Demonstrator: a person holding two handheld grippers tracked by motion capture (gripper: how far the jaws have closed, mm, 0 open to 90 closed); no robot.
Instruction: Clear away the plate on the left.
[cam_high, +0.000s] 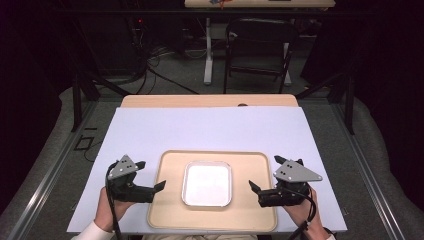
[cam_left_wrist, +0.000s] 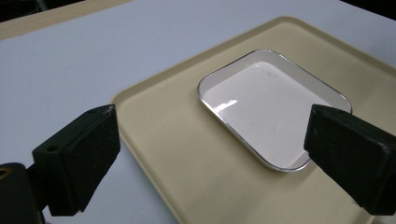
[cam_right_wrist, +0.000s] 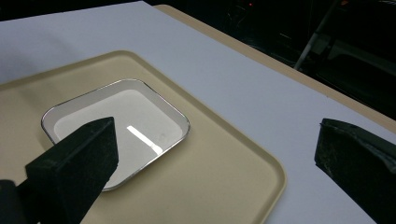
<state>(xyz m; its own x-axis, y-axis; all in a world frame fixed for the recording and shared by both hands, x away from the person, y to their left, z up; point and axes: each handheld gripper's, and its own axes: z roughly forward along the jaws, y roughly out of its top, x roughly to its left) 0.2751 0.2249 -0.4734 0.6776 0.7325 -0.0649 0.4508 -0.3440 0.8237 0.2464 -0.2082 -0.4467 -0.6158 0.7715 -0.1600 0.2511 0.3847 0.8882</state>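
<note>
A beige tray (cam_high: 250, 212) lies at the near middle of the table. At its centre sits an empty white rectangular dish (cam_high: 207, 183) with a shiny metal rim. My left gripper (cam_high: 151, 175) hovers at the tray's left edge, open, with nothing between its jaws. At the tray's right edge my right gripper (cam_high: 264, 172) is open and empty too. In the left gripper view the left gripper (cam_left_wrist: 212, 149) frames the tray (cam_left_wrist: 177, 140) and dish (cam_left_wrist: 271, 105). In the right gripper view the right gripper (cam_right_wrist: 217, 154) straddles the tray's corner (cam_right_wrist: 233, 172), with the dish (cam_right_wrist: 116, 121) to the left.
A white sheet (cam_high: 210, 130) covers the wooden table (cam_high: 210, 100), whose far edge shows beyond it. Behind the table stand a dark chair (cam_high: 260, 50) and a white desk leg (cam_high: 208, 55), with cables on the floor.
</note>
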